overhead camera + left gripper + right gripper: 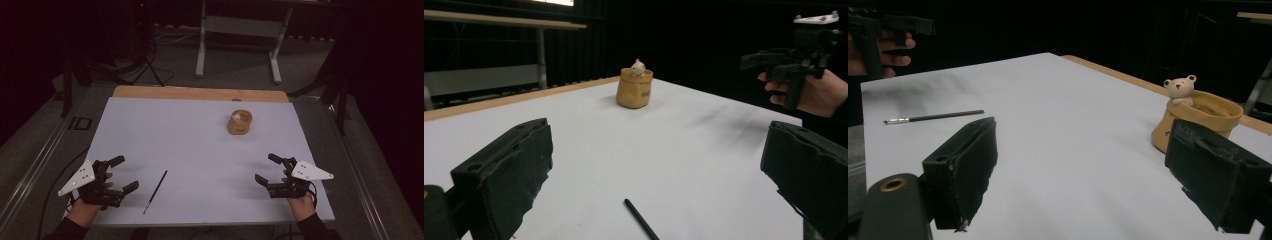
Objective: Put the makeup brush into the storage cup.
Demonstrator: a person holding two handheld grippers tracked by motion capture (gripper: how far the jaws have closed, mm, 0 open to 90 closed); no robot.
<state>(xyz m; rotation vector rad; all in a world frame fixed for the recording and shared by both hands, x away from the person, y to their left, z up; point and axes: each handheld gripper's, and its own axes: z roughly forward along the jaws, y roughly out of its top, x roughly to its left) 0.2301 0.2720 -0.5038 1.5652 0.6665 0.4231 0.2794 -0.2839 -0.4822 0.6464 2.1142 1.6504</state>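
Observation:
A tan pot [240, 123] with a small white bear figure [235, 117] on its rim stands on the pale sheet [200, 145], right of middle toward the back. Near the front left lies a thin black brush [155, 191]. My left gripper [125, 174] hovers at the front left, just left of the brush, open and empty. My right gripper [265, 169] is at the front right, open too, with nothing between its jaws. The left gripper view looks between wide jaws at the pot [635, 90] and the brush tip [641, 220]. The right gripper view shows the pot [1198, 120] and the brush [933, 117].
A wooden strip [200, 93] edges the table's back. Beyond it stand a white frame's legs [202, 50] and a tripod [147, 65] on the dark floor. Metal rails run along both sides of the table.

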